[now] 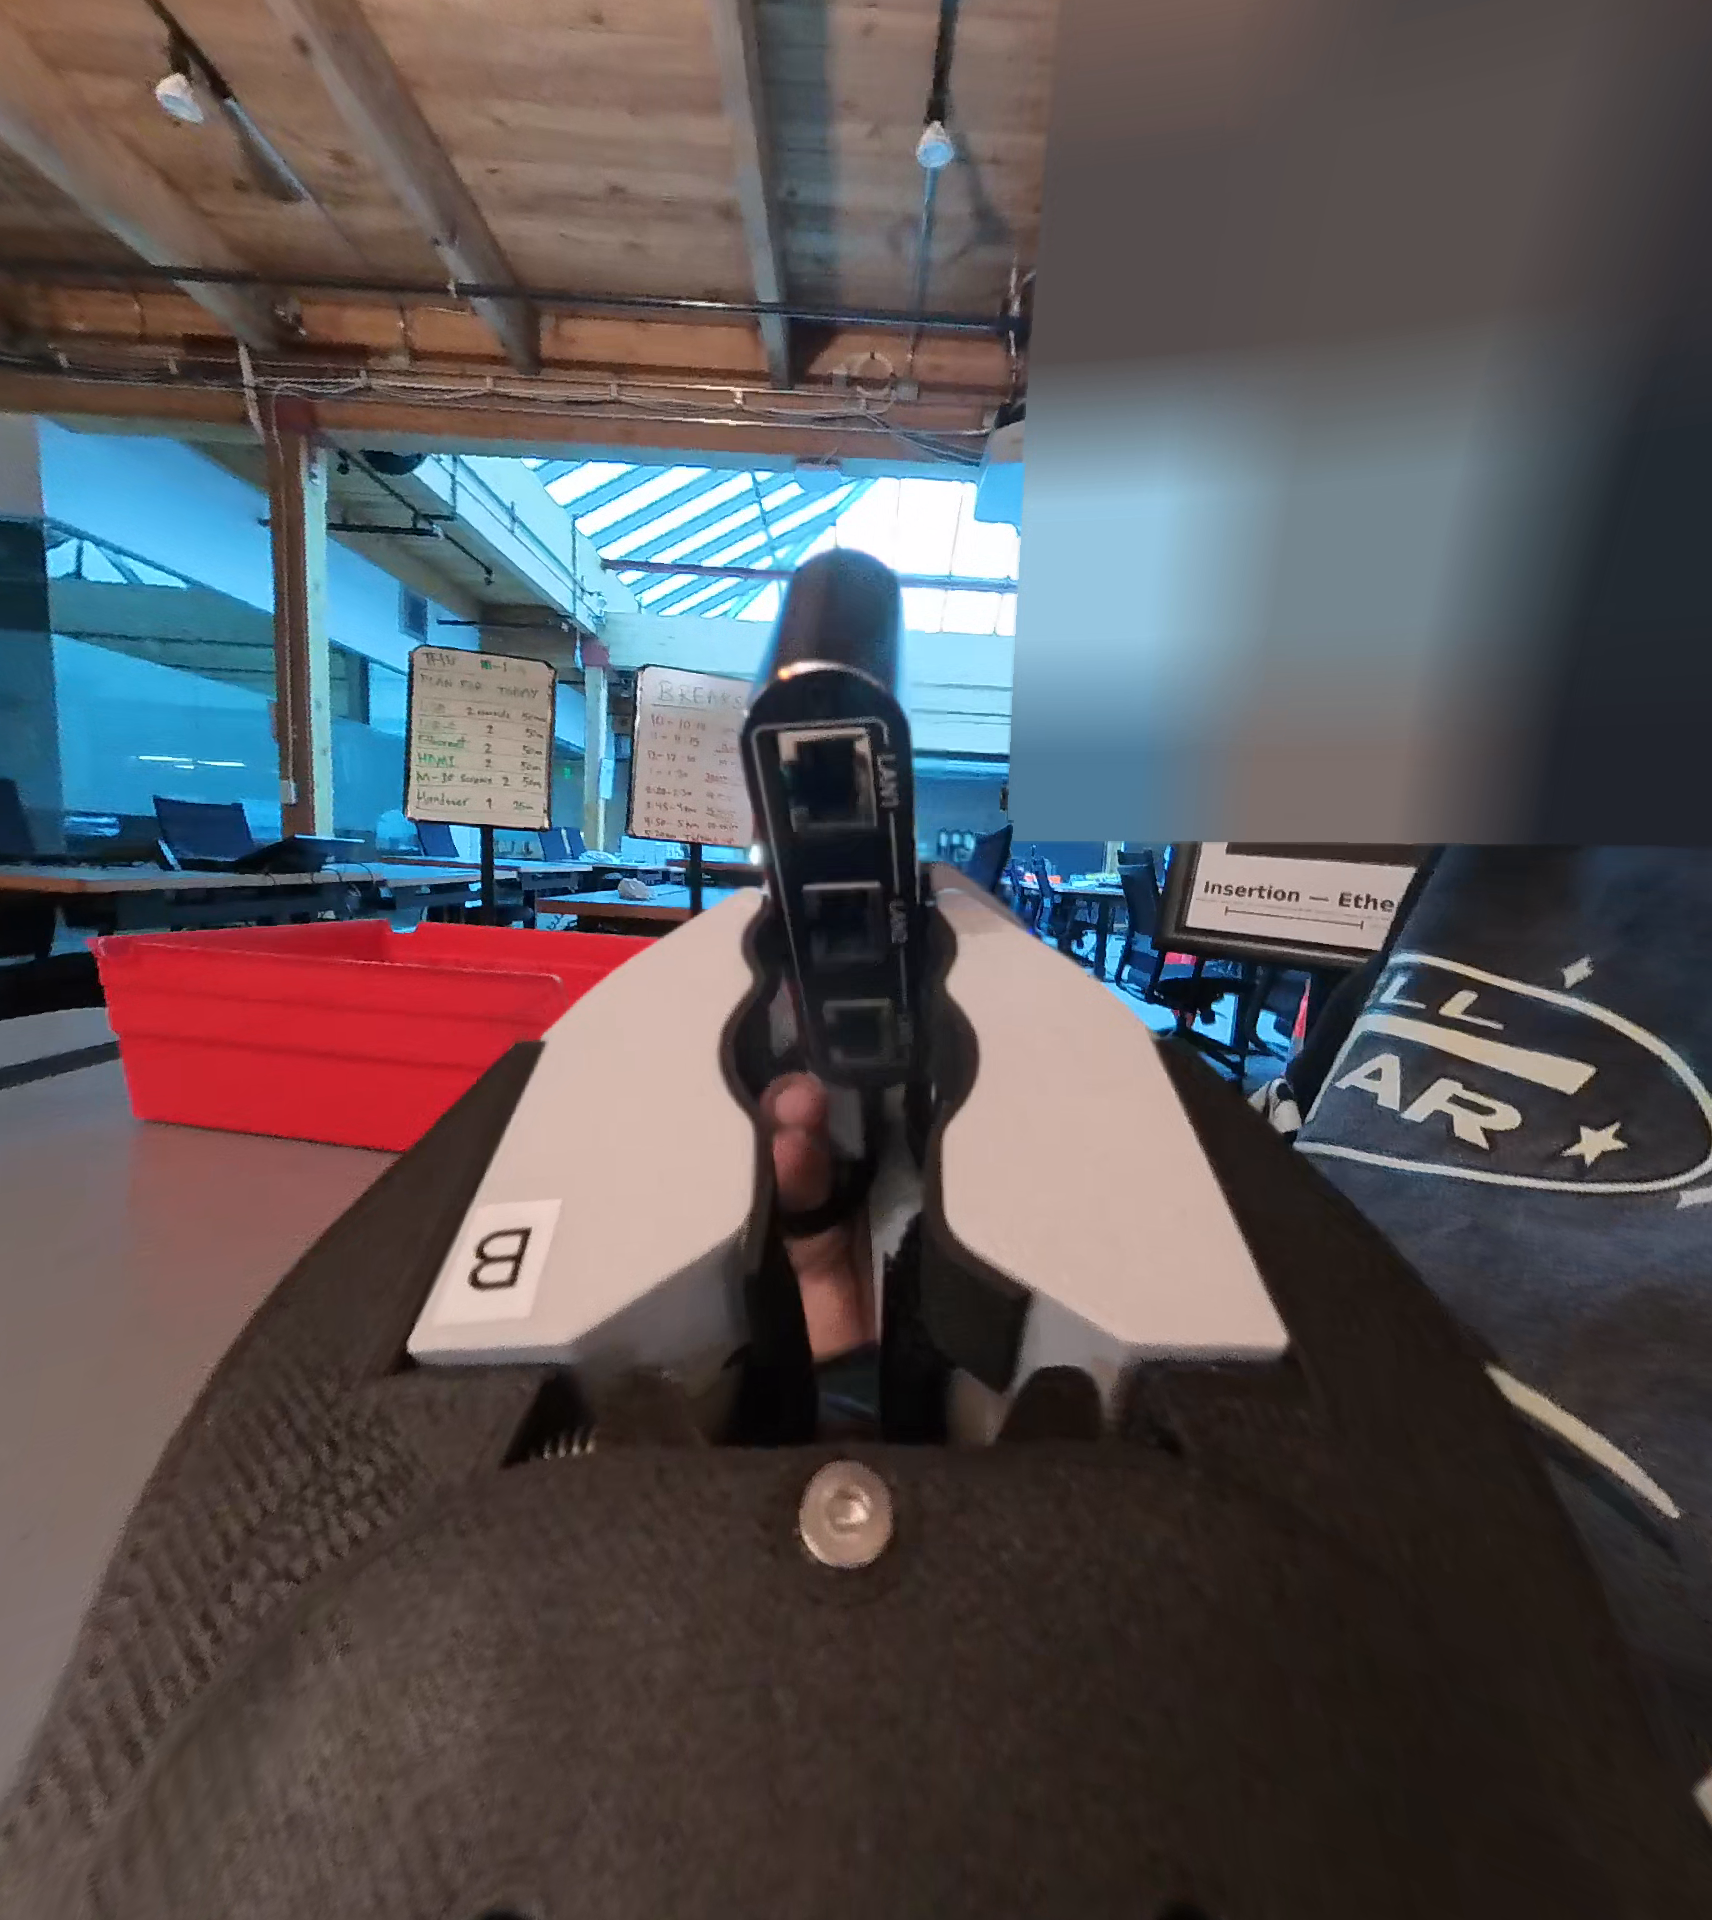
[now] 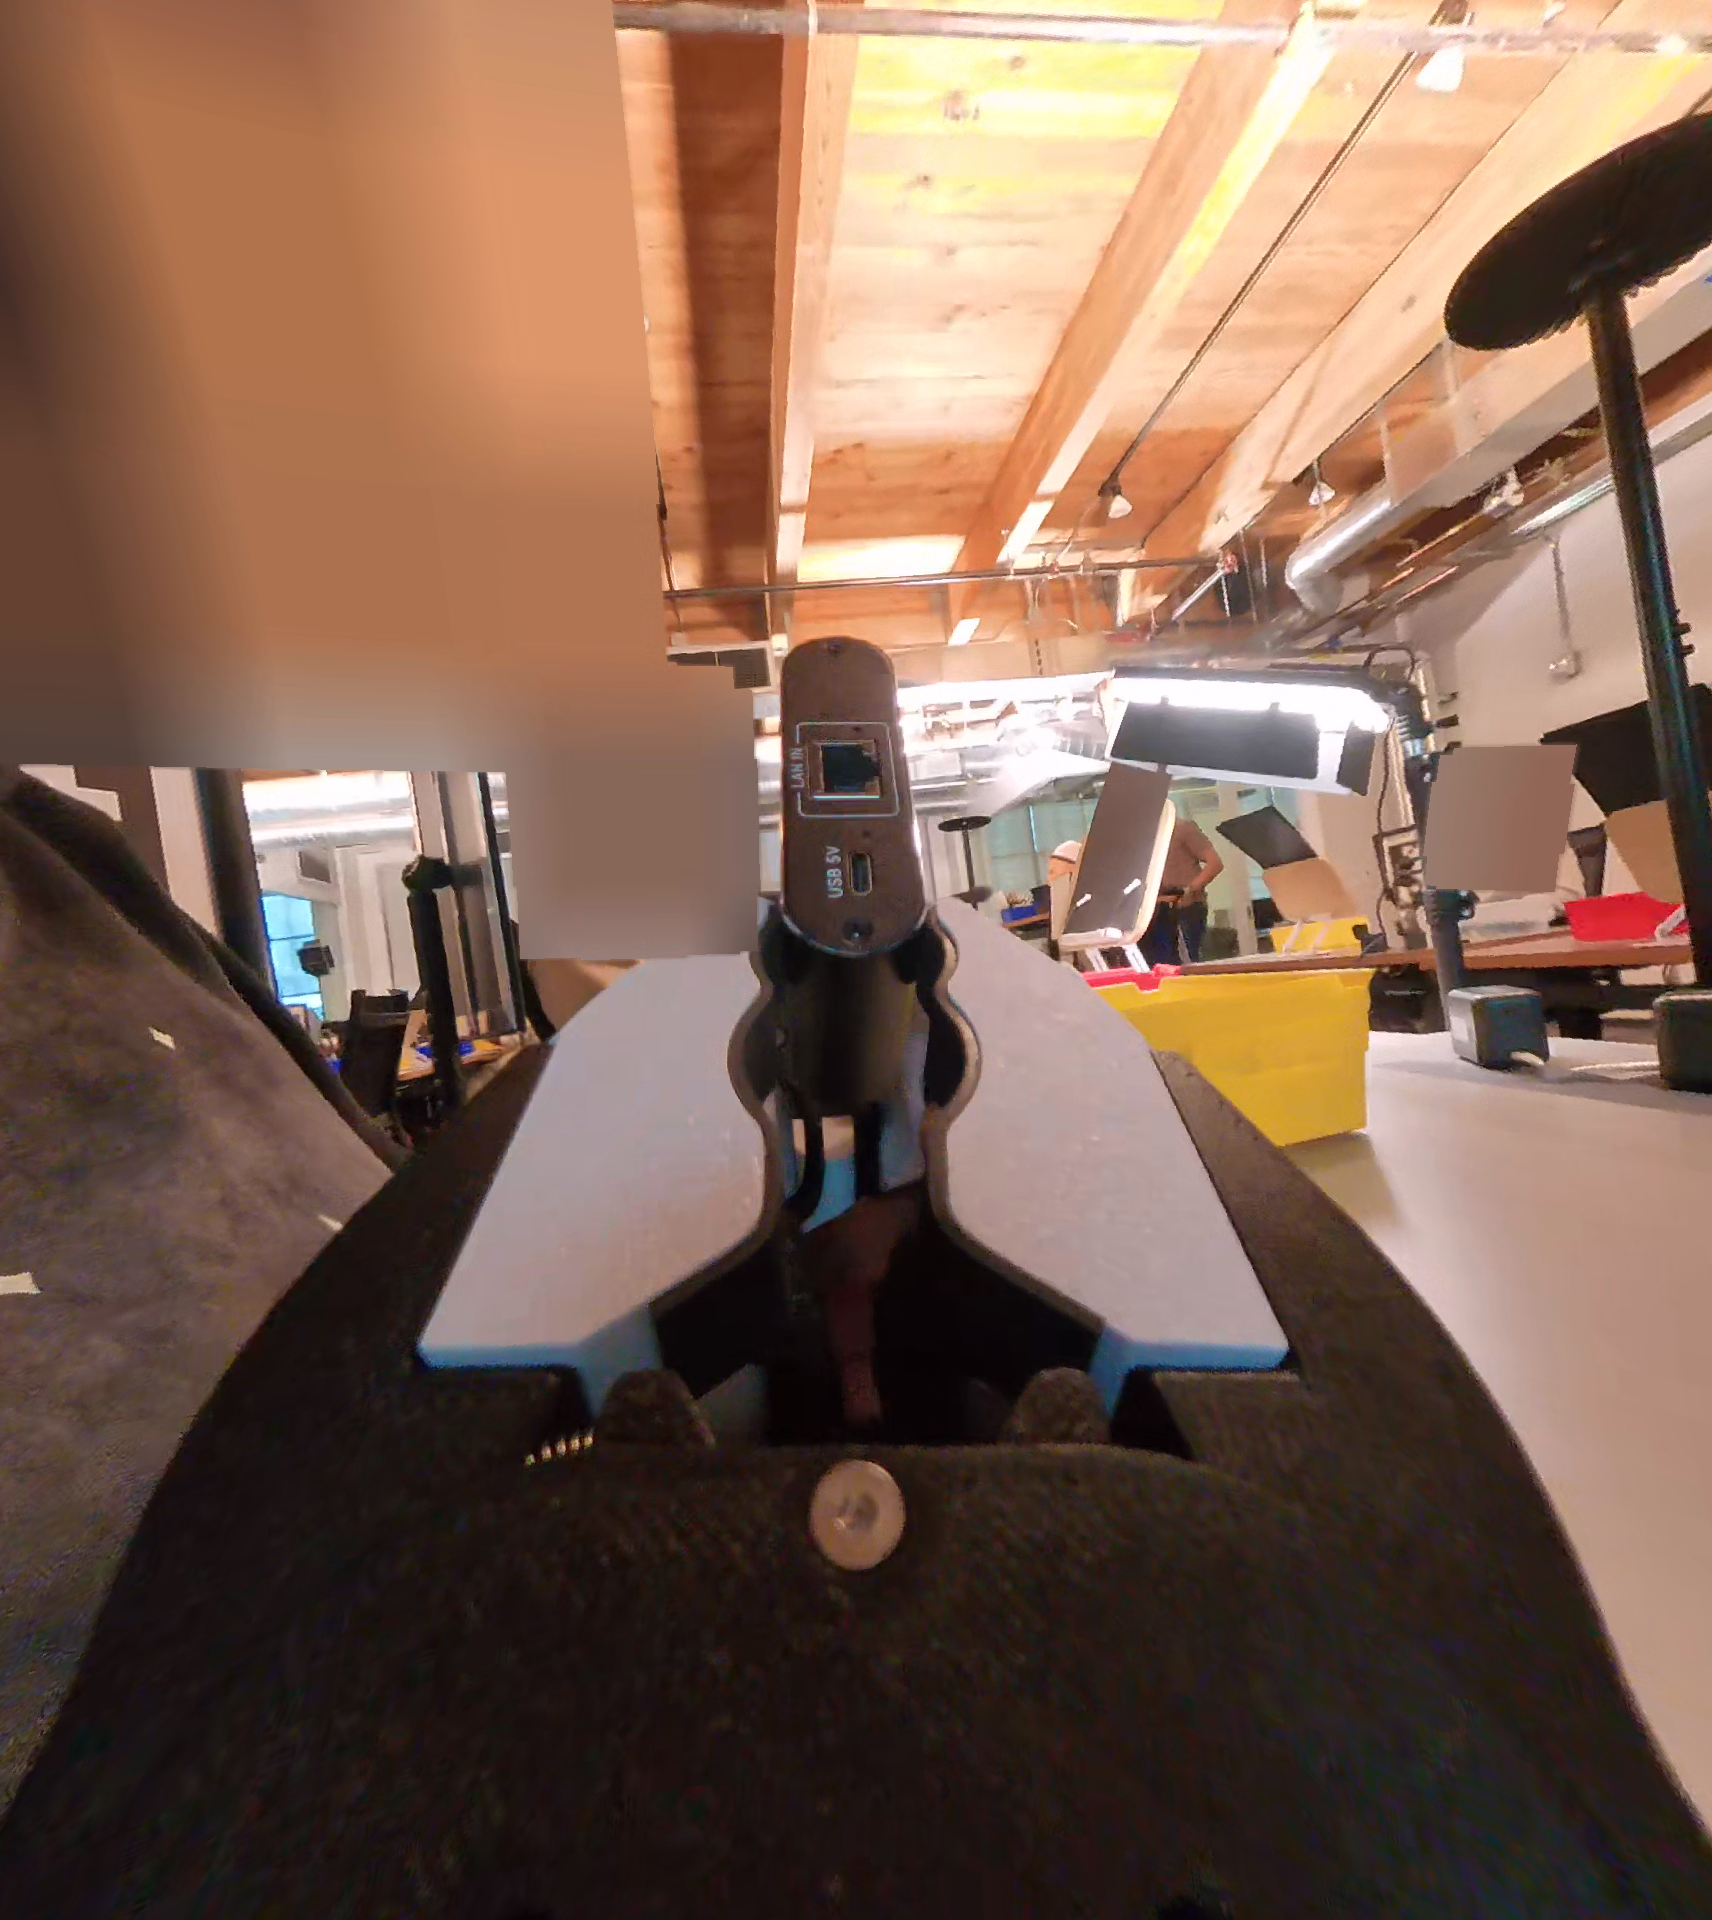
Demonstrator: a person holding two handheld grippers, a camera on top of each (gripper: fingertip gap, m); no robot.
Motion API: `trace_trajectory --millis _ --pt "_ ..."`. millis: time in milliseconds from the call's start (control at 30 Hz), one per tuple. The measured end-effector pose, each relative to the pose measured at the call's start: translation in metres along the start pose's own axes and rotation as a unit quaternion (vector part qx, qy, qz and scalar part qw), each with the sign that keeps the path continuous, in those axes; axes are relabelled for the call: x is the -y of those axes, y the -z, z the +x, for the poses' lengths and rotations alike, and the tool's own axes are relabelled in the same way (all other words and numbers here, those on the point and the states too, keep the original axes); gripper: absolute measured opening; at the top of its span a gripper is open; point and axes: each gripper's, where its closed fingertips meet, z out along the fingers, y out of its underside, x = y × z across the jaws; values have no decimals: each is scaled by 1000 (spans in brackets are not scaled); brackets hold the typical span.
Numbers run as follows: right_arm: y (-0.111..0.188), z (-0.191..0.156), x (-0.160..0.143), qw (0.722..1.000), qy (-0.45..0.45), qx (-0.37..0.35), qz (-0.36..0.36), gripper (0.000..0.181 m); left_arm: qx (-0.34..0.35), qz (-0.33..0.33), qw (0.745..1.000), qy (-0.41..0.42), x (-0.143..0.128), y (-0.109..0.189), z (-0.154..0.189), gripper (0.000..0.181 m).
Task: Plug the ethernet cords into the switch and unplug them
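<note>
- The switch (image 1: 836, 883), a slim black box, is held upright in the air above the grey surface (image 1: 52, 1299), gripped from both ends.
- The left gripper (image 1: 847, 997) has its jaws clamped on the end carrying three network ports in a row; all three sockets look empty.
- The right gripper (image 2: 847, 997) has its jaws clamped on the opposite end of the switch (image 2: 847, 800), where one network port and a small power socket sit, both also empty.
- No ethernet cord is visible in either view, so where the cords lie cannot be told.
- Judged from the empty ports, either plugging has not begun or unplugging is finished; the pictures cannot settle which.
- A red bin (image 1: 312, 1029) and a yellow bin (image 2: 1257, 1039) rest on the surface.
</note>
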Motion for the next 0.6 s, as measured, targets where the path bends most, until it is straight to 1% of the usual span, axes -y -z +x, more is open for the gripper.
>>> trace_trajectory --millis 67,133,167,200,233,267,300,333,367,433,467,500,533,600 --pt "0 2 -3 1000 5 -6 -6 24 3 -3 1000 -6 1 1 -1 25" --pt "2 13 -9 998 22 -35 -42 29 31 -41 998 -35 -2 5 -8 24" --pt "5 22 -12 995 47 -54 -69 30 56 -72 994 -65 -3 7 -15 24" --pt "10 31 -16 988 86 -75 -101 32 83 -117 985 -98 -7 10 -22 24" --pt "16 39 -18 978 135 -92 -133 38 115 -179 968 -131 -12 16 -31 24" --pt "21 44 -18 964 188 -98 -159 43 150 -249 943 -165 -19 24 -41 24" --pt "24 46 -16 950 238 -94 -181 47 182 -320 908 -199 -25 35 -51 24" --pt "26 46 -15 935 278 -90 -200 52 212 -382 868 -236 -28 48 -59 24" --pt "27 46 -14 921 310 -84 -221 57 234 -435 825 -273 -31 59 -65 24" --pt "28 44 -20 888 361 -60 -279 69 250 -524 743 -333 -35 78 -71 24" --pt "29 42 -25 870 380 -43 -311 73 250 -554 714 -349 -38 83 -71 24" --pt "30 40 -32 854 393 -24 -341 76 243 -574 696 -355 -43 85 -69 24" --pt "30 37 -38 837 403 -4 -371 77 231 -587 688 -358 -48 84 -66 24" --pt "28 34 -50 805 423 26 -415 75 201 -603 686 -354 -60 80 -57 24"
